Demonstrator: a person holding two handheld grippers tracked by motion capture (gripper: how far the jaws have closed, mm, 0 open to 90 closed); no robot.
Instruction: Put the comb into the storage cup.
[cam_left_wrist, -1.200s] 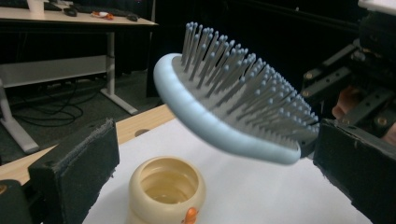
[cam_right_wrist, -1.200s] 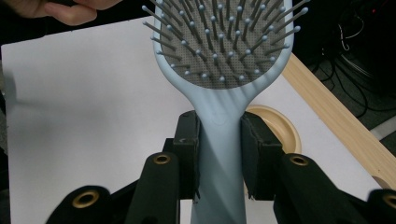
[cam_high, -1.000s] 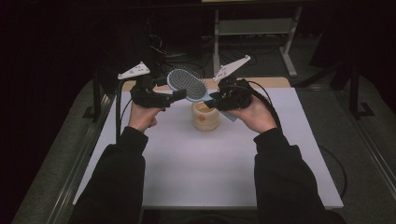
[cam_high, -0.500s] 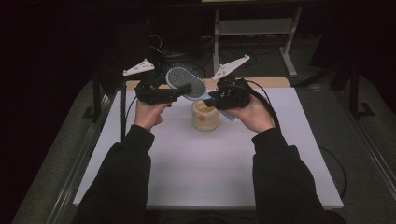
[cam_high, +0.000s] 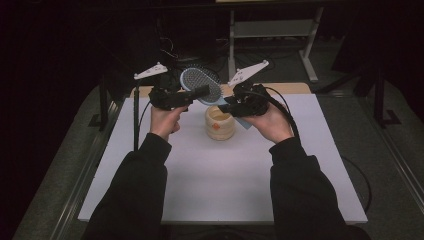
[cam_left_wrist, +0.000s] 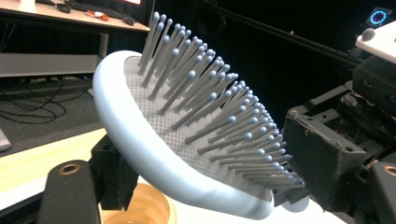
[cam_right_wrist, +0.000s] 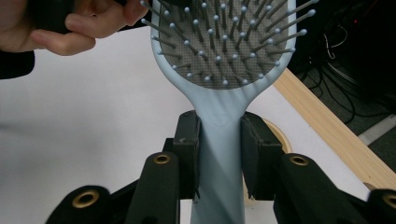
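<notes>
— Since a second ago the left gripper (cam_high: 200, 92) is reaching further in across the hairbrush (cam_high: 200, 83); is the brush itself going anywhere?

— Barely. It is hanging in the air above the wooden cup (cam_high: 219, 122), toward the far edge of the white tabletop (cam_high: 225, 180), bristles facing up.

— Who is carrying it?

— The right gripper (cam_right_wrist: 219, 154) is. Its jaws are closing on the pale blue handle just below the paddle, one on each flat side.

— And the left jaws?

— They are sitting either side of the paddle head (cam_left_wrist: 187, 135), one under the rim, one by the bristle tips. Whether they are pinching it, I cannot tell.

— How do you judge it will handle?

— Light, I would say, and stiff in the plastic frame. The handle looks smooth, so it may be prone to twisting in a narrow grip. The bristle pad is likely soft and springy, a poor place to squeeze. The neck or the hard rim seems the better hold.

— And the cup?

— It is standing upright and looks empty.
</notes>
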